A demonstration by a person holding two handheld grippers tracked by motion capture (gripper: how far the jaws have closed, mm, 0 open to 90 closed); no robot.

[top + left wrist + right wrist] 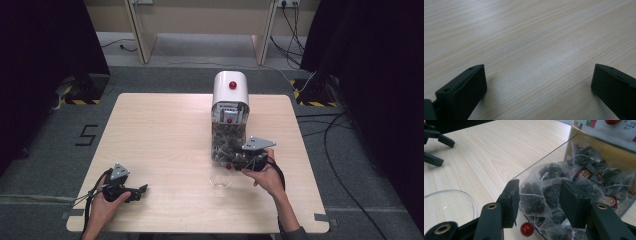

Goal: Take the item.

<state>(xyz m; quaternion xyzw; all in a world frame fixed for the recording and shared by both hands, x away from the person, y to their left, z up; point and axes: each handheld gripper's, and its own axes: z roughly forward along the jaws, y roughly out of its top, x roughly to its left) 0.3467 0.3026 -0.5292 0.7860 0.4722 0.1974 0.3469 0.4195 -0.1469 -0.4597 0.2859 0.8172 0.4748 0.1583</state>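
Pale wood counter (160, 140): my right gripper (539, 200), half-spread, frames a light, soft tea bag (534, 202); pinch its middle gently.

Left hand (102, 200) rests low at the near left, holding the left gripper (141, 190) level, pointing right; its 2 jaws stand wide apart with nothing between them. Right forearm (286, 210) angles up from the near edge. Right hand (269, 175) holds the right gripper (539, 202) pointing left, its 2 jaws about half apart, pads not pressing.
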